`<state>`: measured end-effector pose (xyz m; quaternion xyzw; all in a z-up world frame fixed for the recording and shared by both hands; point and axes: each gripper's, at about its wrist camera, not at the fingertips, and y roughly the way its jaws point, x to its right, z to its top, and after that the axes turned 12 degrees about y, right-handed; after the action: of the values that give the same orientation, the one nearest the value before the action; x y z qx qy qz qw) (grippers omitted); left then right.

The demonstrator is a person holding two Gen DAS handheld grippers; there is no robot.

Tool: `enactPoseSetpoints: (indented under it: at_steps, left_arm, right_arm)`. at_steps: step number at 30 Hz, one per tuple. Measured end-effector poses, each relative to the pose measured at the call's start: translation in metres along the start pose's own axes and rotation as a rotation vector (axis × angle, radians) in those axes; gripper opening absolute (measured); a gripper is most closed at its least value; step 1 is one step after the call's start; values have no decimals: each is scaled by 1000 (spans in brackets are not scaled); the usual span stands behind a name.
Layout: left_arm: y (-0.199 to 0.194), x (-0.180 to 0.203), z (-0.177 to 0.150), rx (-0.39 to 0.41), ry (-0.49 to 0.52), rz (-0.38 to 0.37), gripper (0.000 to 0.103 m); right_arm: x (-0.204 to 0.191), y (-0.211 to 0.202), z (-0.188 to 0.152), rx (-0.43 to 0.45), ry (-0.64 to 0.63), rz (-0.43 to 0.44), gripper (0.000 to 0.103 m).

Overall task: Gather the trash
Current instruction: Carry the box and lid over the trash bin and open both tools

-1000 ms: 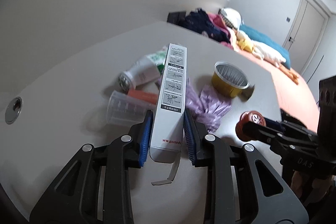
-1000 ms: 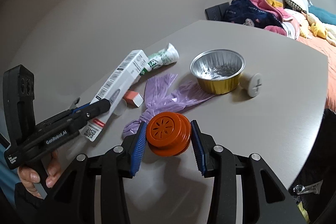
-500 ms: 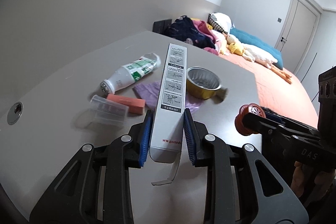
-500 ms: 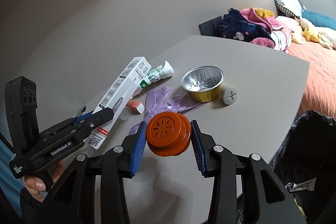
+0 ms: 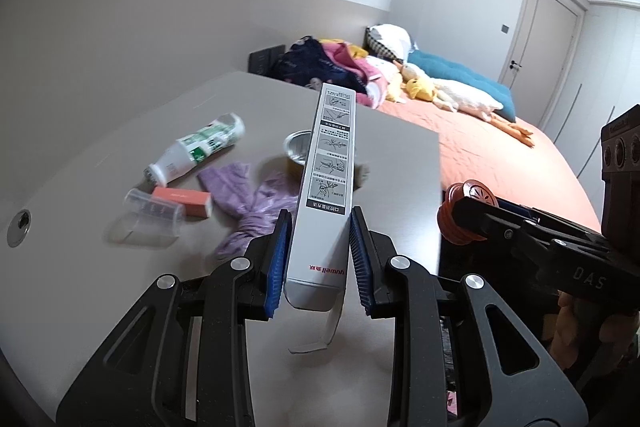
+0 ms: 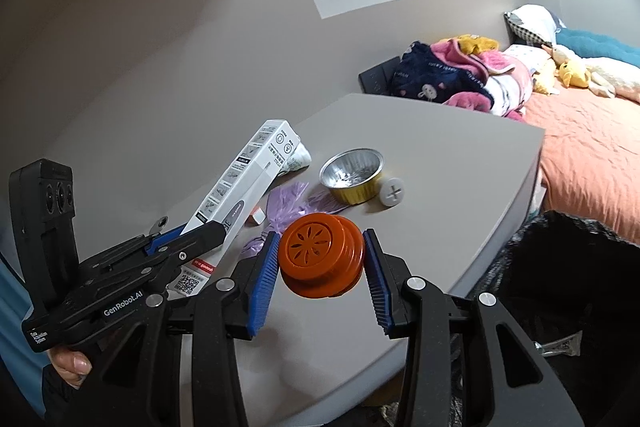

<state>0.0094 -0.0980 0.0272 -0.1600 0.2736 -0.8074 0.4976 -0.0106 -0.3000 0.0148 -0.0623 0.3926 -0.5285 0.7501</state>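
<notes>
My left gripper (image 5: 318,263) is shut on a long white carton (image 5: 326,187) printed with instruction pictures, held up above the grey table (image 5: 100,287). The same carton (image 6: 244,183) shows at the left of the right wrist view. My right gripper (image 6: 320,267) is shut on an orange round lid (image 6: 320,259), also seen at the right as the orange lid (image 5: 466,211). On the table lie a white and green bottle (image 5: 196,151), a clear plastic cup (image 5: 150,217), a small orange box (image 5: 182,199), a purple bag (image 5: 256,203), a foil cup (image 6: 354,179) and a white cap (image 6: 392,191).
A black trash bag (image 6: 568,267) gapes open beyond the table's right edge. A bed with an orange sheet (image 5: 500,163), pillows, plush toys and a heap of clothes (image 6: 452,75) lies behind. A round cable hole (image 5: 20,223) sits in the table at the left.
Both grippers have pulled back from the littered table and risen, each keeping its object. The black bag has come into the right wrist view.
</notes>
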Motion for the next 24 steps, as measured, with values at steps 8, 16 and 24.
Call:
enactPoseSetpoints:
  at_steps: [8,16,24]
  left_arm:
    - [0,37,9,16,39,-53,29]
    - [7,72,12,19,70,-99,29]
    - [15,104,15,14,103,-162,29]
  right_arm:
    - [16,-37,2,46,18,-22,43]
    - [36,-71,2,86,34,-55,43]
    - [58,-101,4,126,62,-97,43]
